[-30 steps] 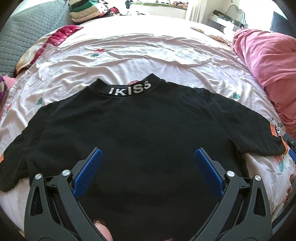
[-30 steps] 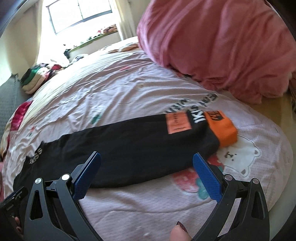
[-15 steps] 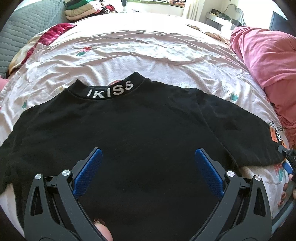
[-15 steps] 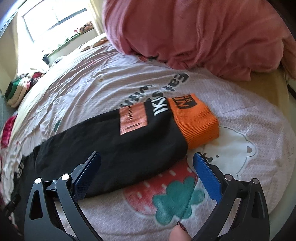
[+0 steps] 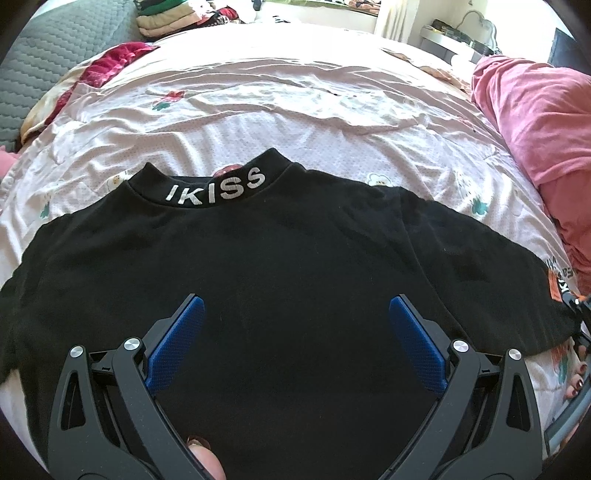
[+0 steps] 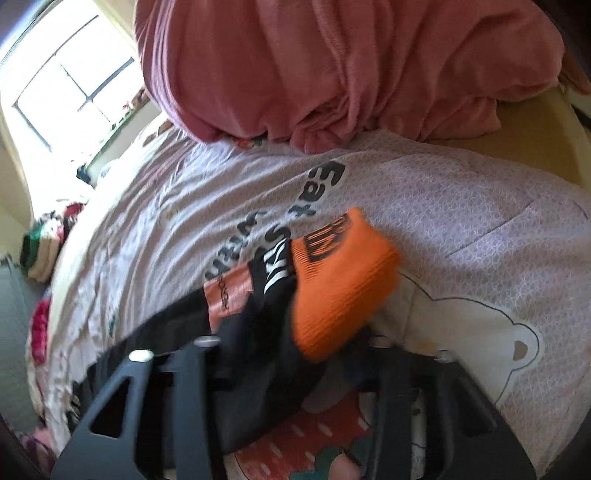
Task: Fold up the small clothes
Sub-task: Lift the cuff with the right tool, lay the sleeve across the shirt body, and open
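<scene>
A black sweater (image 5: 280, 280) with "IKISS" on its collar is spread flat on the bed (image 5: 295, 107), collar at the far side, sleeves out to left and right. The left hand-held gripper (image 5: 295, 328) hangs over the near middle of the body with its jaws wide apart and nothing between them. The right hand-held gripper (image 6: 291, 354) has just been closing, and its jaws are now clamped on the right sleeve's end, at the orange cuff (image 6: 340, 280), with black cloth bunched between them.

The step in hand is judged to be the sleeve fold. It is best done with the cuff lifted only a little and carried straight across toward the chest — the crease kept along the shoulder seam, the body left undisturbed. The left hand-held gripper could pin the body if it drags.

No containers are seen — only a pink quilt (image 6: 332, 66) at the right and stacked clothes (image 5: 170, 22) far off.
</scene>
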Demonstrator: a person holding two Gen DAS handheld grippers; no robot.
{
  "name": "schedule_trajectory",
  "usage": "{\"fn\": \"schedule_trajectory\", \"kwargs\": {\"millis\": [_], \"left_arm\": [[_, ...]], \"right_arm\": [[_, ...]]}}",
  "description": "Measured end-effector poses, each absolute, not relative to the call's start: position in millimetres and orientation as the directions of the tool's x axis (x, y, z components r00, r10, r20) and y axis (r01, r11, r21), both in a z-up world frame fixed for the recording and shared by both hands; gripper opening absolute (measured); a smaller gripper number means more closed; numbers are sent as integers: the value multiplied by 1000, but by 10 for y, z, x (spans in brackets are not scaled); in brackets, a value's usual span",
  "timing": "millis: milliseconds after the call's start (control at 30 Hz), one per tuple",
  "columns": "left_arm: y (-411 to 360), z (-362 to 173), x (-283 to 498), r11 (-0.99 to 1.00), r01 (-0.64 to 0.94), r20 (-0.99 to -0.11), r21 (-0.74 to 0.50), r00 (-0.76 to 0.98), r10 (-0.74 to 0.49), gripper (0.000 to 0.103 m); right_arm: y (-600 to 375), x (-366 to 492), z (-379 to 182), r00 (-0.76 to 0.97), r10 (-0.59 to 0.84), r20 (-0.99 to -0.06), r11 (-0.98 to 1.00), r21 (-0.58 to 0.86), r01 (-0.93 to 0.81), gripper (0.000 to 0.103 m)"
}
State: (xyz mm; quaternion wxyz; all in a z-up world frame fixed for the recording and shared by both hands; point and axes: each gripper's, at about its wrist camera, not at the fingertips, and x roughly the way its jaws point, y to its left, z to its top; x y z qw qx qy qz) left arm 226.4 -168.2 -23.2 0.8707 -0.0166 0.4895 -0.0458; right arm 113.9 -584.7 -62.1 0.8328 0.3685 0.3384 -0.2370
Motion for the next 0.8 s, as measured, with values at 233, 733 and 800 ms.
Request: {"fn": "schedule_trajectory", "kwargs": {"millis": [233,733,800], "left_arm": [[-1595,-198,2369,994,33,-854,-104,509,-107,94],[-1237,61,2457,980,32,-829,-197,529,-184,94],[-1177,60,2459,974,31,-827,-225,522,-208,94]], "right_arm": [[-5562,1247,-239,793,-100,-601,696,527,487,16],[-4406,1637,259,883,122,-454,880,462,116,15],[-4231,1697,270,879,148,-453,891,447,80,15]]}}
